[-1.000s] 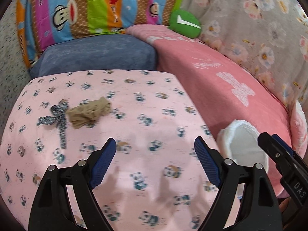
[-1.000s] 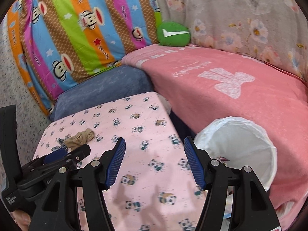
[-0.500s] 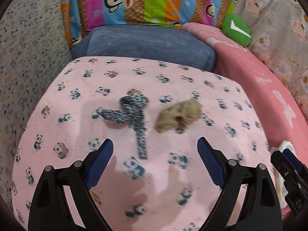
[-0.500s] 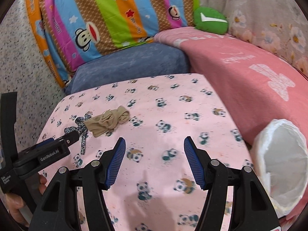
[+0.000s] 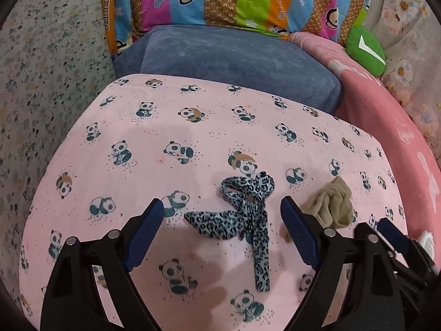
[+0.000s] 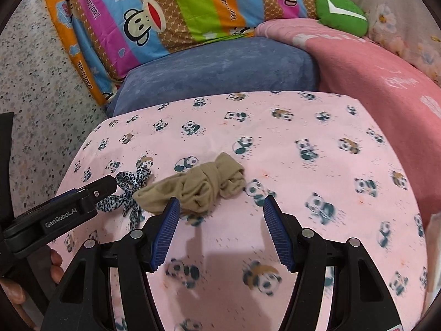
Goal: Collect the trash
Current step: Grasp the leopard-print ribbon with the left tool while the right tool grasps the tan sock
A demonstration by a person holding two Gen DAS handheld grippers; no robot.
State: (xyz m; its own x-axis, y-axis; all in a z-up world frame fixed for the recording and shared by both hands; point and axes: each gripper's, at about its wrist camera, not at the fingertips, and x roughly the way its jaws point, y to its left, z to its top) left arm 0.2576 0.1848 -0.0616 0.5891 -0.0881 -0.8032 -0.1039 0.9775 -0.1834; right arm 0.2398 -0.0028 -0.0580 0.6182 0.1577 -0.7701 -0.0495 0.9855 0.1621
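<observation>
A leopard-print cloth strip point(image 5: 242, 215) tied in a bow lies on the pink panda sheet point(image 5: 193, 127), between the open jaws of my left gripper point(image 5: 222, 230), which hovers just above it. A crumpled beige stocking point(image 5: 330, 204) lies just right of it. In the right wrist view the beige stocking point(image 6: 198, 187) lies just beyond my open, empty right gripper point(image 6: 220, 226), towards its left finger, with the leopard-print strip point(image 6: 129, 190) to its left. The left gripper also shows in the right wrist view point(image 6: 63, 215).
A blue cushion point(image 5: 234, 55) and a striped monkey-print pillow point(image 5: 234, 0) stand behind the sheet. A pink blanket point(image 6: 372, 63) and a green cushion point(image 6: 341, 13) lie to the right. A white bin's edge point(image 5: 427, 242) peeks in at far right.
Both grippers have swung left and moved in over the sheet. The strip now sits between the left jaws, the stocking is close to the right gripper, and the white bin has slid almost out of view.
</observation>
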